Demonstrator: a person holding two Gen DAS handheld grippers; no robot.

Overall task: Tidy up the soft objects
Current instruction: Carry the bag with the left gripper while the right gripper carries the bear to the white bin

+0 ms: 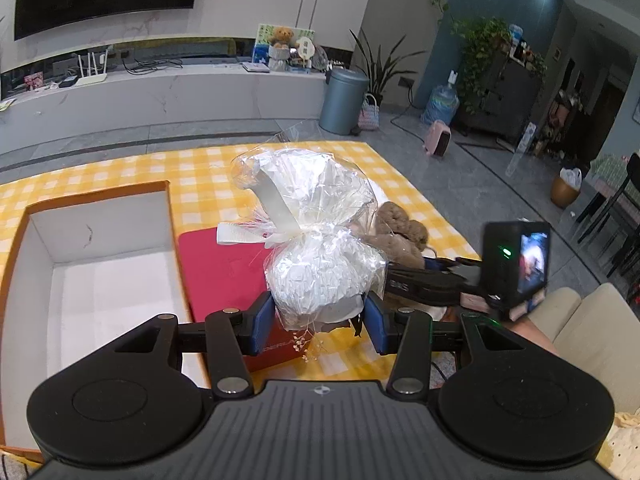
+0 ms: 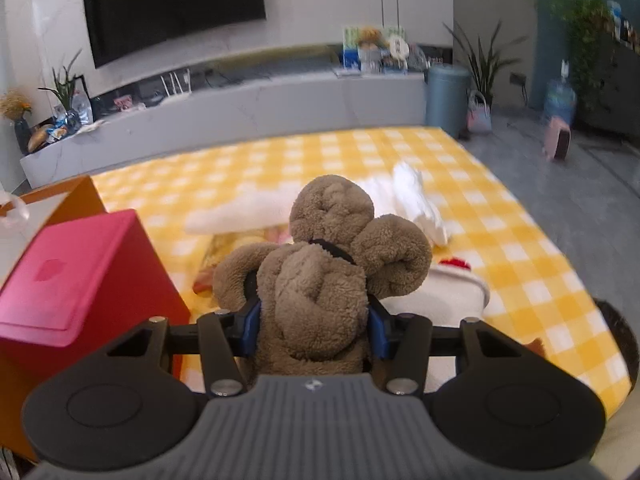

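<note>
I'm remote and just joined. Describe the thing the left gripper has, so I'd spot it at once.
On the yellow checked cloth, right of the open white-lined box and above the red box, the left gripper clamps a white bundle. Only it has crinkly clear cellophane tied with white ribbon; the brown plush behind is bare.

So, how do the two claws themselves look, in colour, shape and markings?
Both look the same. The left claw and the right claw have blue pads on black linkage bars with silver pivot screws, two round black discs at the sides, and a ribbed grey body with a small round emblem. In the left view, the right claw carries a black camera with a lit screen and green light.
</note>
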